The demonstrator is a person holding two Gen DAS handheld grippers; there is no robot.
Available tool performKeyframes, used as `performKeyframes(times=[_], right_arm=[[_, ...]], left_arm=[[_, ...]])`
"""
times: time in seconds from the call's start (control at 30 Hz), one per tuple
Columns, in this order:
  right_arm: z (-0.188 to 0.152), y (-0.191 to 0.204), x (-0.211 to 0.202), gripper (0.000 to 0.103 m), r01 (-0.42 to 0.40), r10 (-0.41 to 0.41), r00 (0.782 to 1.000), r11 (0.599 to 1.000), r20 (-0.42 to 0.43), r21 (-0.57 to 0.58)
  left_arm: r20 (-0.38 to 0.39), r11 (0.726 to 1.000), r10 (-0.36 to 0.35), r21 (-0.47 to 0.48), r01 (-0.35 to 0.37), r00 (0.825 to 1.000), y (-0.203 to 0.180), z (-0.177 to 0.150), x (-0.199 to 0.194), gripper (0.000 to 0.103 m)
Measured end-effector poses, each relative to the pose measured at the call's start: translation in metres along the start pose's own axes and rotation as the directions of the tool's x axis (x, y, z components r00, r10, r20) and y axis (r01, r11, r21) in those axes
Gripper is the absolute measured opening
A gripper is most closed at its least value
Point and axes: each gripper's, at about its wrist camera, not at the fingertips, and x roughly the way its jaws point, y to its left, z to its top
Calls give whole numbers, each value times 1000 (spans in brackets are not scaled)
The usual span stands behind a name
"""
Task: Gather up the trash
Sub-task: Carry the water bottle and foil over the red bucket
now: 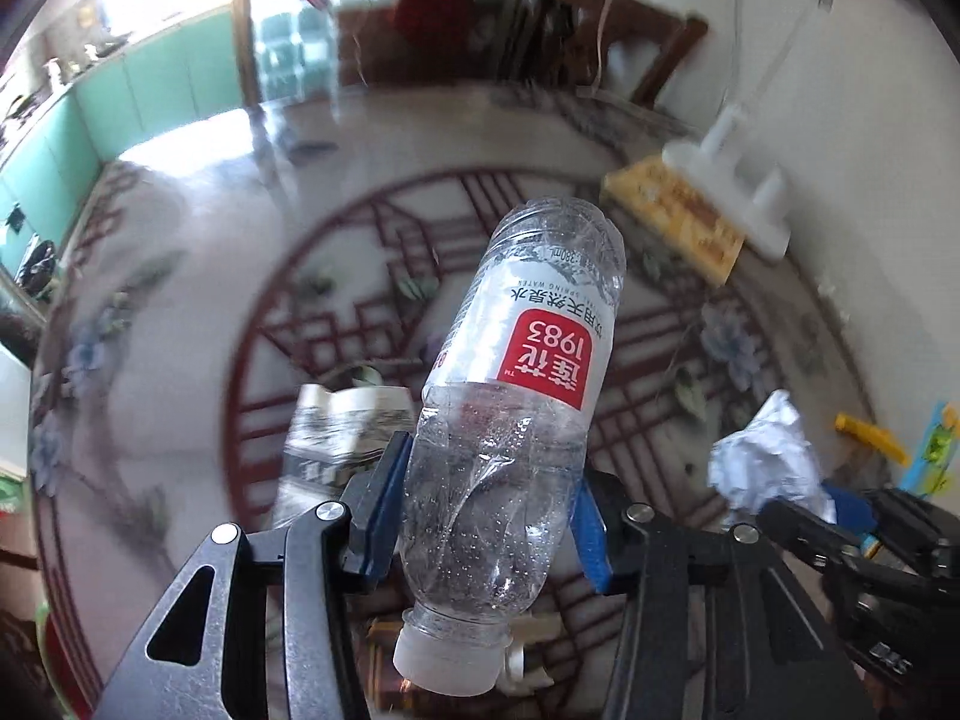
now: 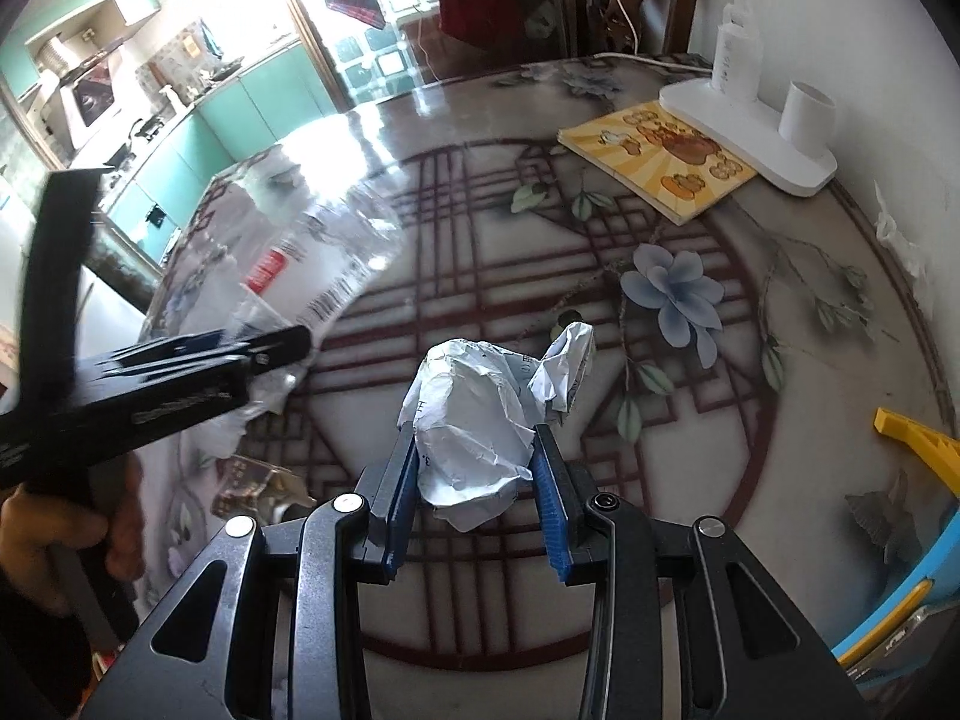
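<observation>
Two hand-held grippers work above a round, glossy worktop (image 2: 480,192) patterned with dark red lattice and blue flowers. The left gripper (image 1: 489,498) has its blue-padded jaws closed on the lower body of a clear plastic water bottle (image 1: 516,420), which is held cap toward the camera and lifted off the worktop; the thin wall is visibly dented where the pads press. The right gripper (image 2: 477,474) has its jaws closed on a crumpled ball of white paper (image 2: 480,420), also carried clear of the surface.

Both pieces of trash are in hand, so the step appears to be carrying them to a bin, which is not in view. To do this well, keep steady pressure on both: the bottle is slick and crushable, so it could squirt out if squeezed harder, and the paper is loose and could slip. Keep the two grippers apart while moving.

More items lie low on the worktop, blurred. A yellow picture book (image 2: 657,156) and a white stand (image 2: 756,138) sit at the far edge and look like belongings, not trash.
</observation>
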Motion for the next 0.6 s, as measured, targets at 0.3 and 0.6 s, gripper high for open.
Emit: performKeyframes(times=[0.3,0.6], right_arm=[[1,46,-27,34,-34,39,998,996,58,-81],[-12,118,-38,34,-90,105,993,970,59,-226]], left_arm=[[138,986,153,-90,-142,978,31,-51,-102,46],[210,933,318,-243,-266,924,82,-112,-182,46]])
